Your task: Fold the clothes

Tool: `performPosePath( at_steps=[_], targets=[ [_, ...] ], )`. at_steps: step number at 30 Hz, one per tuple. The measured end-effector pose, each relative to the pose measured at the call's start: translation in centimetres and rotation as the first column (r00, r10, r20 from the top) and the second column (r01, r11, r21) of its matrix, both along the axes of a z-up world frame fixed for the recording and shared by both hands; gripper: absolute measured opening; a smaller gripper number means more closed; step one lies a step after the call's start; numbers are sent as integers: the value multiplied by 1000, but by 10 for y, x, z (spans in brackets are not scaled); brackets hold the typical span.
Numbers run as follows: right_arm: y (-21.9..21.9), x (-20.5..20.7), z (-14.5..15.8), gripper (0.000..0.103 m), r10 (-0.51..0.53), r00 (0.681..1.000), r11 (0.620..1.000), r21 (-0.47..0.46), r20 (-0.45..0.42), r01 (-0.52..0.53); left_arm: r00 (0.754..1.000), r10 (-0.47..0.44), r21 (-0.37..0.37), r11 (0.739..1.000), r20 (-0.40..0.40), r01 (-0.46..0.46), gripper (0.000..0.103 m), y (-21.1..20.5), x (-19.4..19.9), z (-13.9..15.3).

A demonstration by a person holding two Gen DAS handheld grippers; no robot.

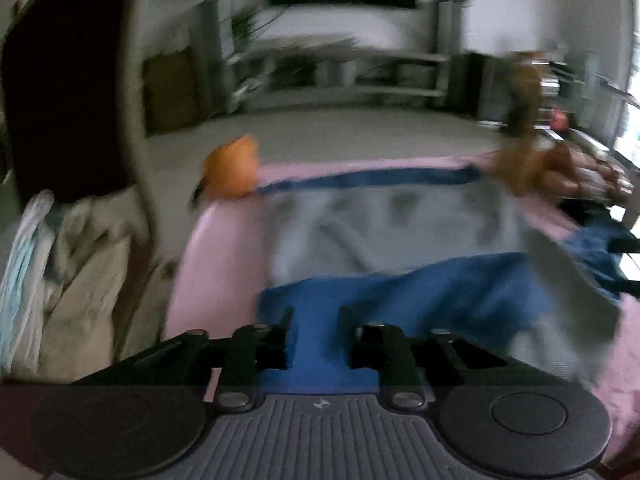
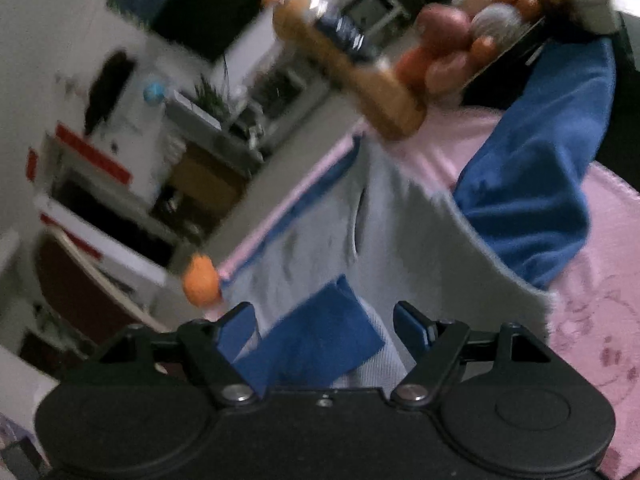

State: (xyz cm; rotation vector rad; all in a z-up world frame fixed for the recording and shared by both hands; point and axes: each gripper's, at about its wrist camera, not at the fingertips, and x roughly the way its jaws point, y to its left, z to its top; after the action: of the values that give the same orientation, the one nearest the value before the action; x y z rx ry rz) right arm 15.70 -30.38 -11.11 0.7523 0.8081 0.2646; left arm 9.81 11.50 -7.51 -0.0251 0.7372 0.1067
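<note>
A grey sweatshirt [image 1: 380,224] with blue sleeves and hem lies spread on a pink tablecloth [image 1: 224,248]. In the blurred left wrist view, my left gripper [image 1: 318,320] is shut on the near blue part of the garment, which fills the space between its fingers. The right wrist view shows the same grey body [image 2: 320,232] with a blue sleeve [image 2: 532,184] folded over to the right. My right gripper [image 2: 324,320] is open, its blue pads wide apart. A blue cuff [image 2: 316,336] lies between them, touching neither.
An orange fruit [image 1: 232,168] [image 2: 201,280] sits at the far table corner. A brown bottle [image 2: 352,68] and a tray of fruit [image 2: 480,28] stand at the far right of the table. Beige cloth [image 1: 88,280] hangs beside the table on the left.
</note>
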Motion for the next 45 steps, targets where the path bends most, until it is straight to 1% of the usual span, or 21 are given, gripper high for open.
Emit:
performPosePath(
  at_steps=[2, 3, 4, 5, 9, 11, 13, 18, 20, 21, 22, 24, 27, 29, 32, 34, 35, 39, 41, 43, 45],
  targets=[
    [12, 21, -13, 64, 29, 996, 999, -34, -81, -31, 999, 4, 5, 1000, -41, -4, 11, 4, 4, -11],
    [17, 32, -21, 52, 39, 991, 998, -33, -129, -44, 998, 3, 9, 1000, -64, -2, 7, 4, 6, -17],
    [20, 41, -30, 42, 44, 984, 999, -18, -172, -48, 996, 2, 13, 1000, -87, -1, 6, 3, 9, -22],
    [20, 46, -40, 39, 45, 977, 999, 14, -209, -43, 994, 1, 17, 1000, -110, 1, 6, 3, 12, -28],
    [20, 52, -75, 39, 34, 938, 986, 166, -344, 25, 980, -2, 34, 999, -201, 9, 8, 1, 23, -51],
    [23, 45, -84, 39, 15, 924, 978, 200, -382, 67, 971, 5, 43, 999, -239, 5, 8, -1, 27, -59],
    [25, 46, -91, 39, -1, 918, 974, 208, -396, 91, 973, 8, 32, 999, -232, -1, 10, 0, 27, -59],
    [28, 53, -104, 40, -82, 933, 950, 254, -351, 180, 976, 16, 4, 1000, -217, -16, 11, 3, 25, -57],
    [32, 54, -105, 34, -102, 940, 952, 242, -326, 187, 977, 20, -7, 1000, -211, -22, 12, 4, 24, -56],
    [36, 53, -101, 18, -103, 946, 961, 214, -307, 174, 978, 22, -12, 1000, -208, -25, 15, 4, 24, -56],
    [40, 52, -96, 13, -99, 954, 973, 172, -284, 152, 979, 23, -18, 999, -205, -28, 16, 5, 23, -55],
    [51, 48, -79, 10, -83, 975, 992, 75, -207, 100, 980, 27, -29, 999, -198, -33, 16, 6, 22, -54],
    [68, 34, -46, 9, -25, 999, 998, -61, -44, 22, 981, 32, -39, 998, -193, -40, 16, 6, 22, -54],
    [78, 23, -25, 9, 24, 998, 991, -136, 60, -15, 980, 33, -29, 999, -198, -40, 16, 5, 23, -55],
    [84, 10, -4, 9, 65, 985, 978, -205, 158, -32, 978, 36, -15, 999, -206, -40, 16, 2, 25, -57],
    [80, 4, 1, 9, 74, 980, 969, -246, 183, -28, 977, 38, -6, 999, -212, -40, 15, 1, 26, -59],
    [75, 4, 0, 9, 70, 982, 970, -242, 173, -27, 976, 39, -1, 999, -214, -40, 15, 0, 27, -60],
    [62, 10, -12, 7, 28, 995, 988, -157, 91, -14, 974, 42, 18, 999, -225, -39, 15, -3, 29, -62],
    [60, 11, -16, 7, 16, 996, 994, -111, 82, -7, 972, 44, 28, 999, -230, -39, 15, -5, 31, -64],
    [62, 9, -12, 7, 13, 994, 992, -127, 110, 1, 972, 40, 38, 999, -230, -32, 15, -6, 30, -64],
    [64, 6, -8, 7, 16, 992, 983, -185, 127, 7, 969, 41, 45, 999, -243, -31, 17, -4, 32, -66]
  ],
)
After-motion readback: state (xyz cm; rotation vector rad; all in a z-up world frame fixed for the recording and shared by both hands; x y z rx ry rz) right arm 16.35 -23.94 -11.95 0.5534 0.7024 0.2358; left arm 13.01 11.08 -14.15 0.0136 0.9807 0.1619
